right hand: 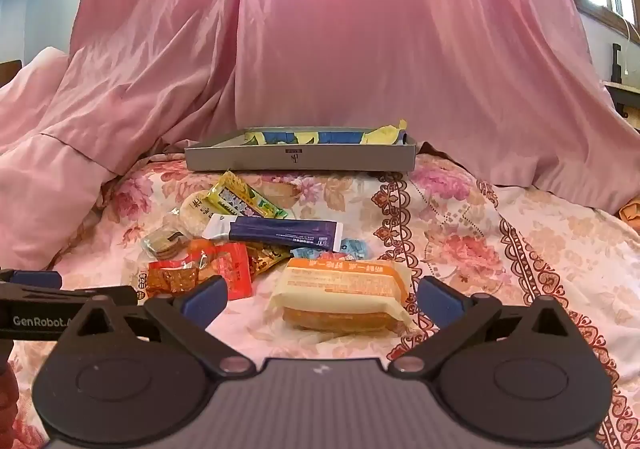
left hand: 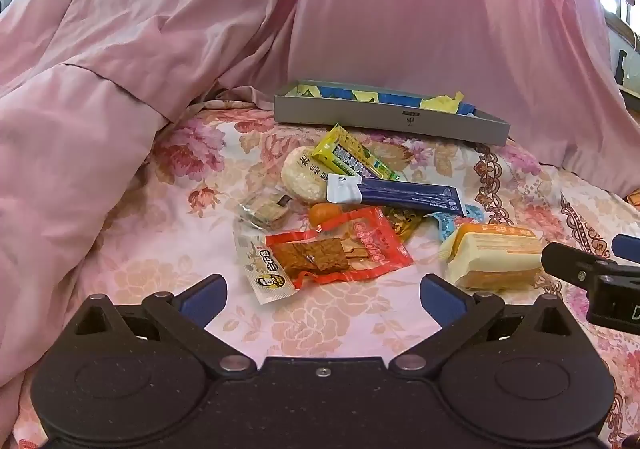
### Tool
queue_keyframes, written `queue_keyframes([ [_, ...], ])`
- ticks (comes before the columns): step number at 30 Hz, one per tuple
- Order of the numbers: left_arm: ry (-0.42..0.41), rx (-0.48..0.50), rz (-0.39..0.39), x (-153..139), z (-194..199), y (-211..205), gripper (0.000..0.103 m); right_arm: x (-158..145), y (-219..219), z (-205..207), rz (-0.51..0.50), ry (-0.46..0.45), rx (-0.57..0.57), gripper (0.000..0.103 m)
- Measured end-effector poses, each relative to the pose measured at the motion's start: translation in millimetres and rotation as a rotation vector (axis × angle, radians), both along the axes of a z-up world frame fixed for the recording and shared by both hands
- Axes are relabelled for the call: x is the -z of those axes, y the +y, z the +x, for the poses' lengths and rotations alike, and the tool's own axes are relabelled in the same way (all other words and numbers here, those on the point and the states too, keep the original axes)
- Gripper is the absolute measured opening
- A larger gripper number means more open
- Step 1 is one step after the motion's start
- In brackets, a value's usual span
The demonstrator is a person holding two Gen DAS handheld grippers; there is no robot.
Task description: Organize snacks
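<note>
The left gripper fills the lower part of its own view, tilted downward, its blue-padded fingers spread to full width with nothing between them. The right gripper sits likewise along the bottom of its view, angled down, its fingers wide apart and pressing on nothing. Each shows in the other's view: the right one juts in at the right edge of the left view, the left one at the left edge of the right view.
</note>
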State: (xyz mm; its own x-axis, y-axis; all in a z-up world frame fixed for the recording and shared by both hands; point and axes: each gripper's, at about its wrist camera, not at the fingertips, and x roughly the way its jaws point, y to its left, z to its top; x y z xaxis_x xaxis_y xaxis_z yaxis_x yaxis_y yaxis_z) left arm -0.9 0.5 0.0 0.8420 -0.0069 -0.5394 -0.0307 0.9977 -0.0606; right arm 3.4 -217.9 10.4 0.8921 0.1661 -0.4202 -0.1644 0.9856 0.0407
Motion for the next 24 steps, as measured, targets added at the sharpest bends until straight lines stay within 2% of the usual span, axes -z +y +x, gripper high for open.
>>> queue_keyframes([
  [24, 0.003, -0.005, -0.005, -6.3, -3.8, 1.4, 0.102, -3.4, -0.8, -0.7, -0.023, 0.006, -0.003, 0.103],
])
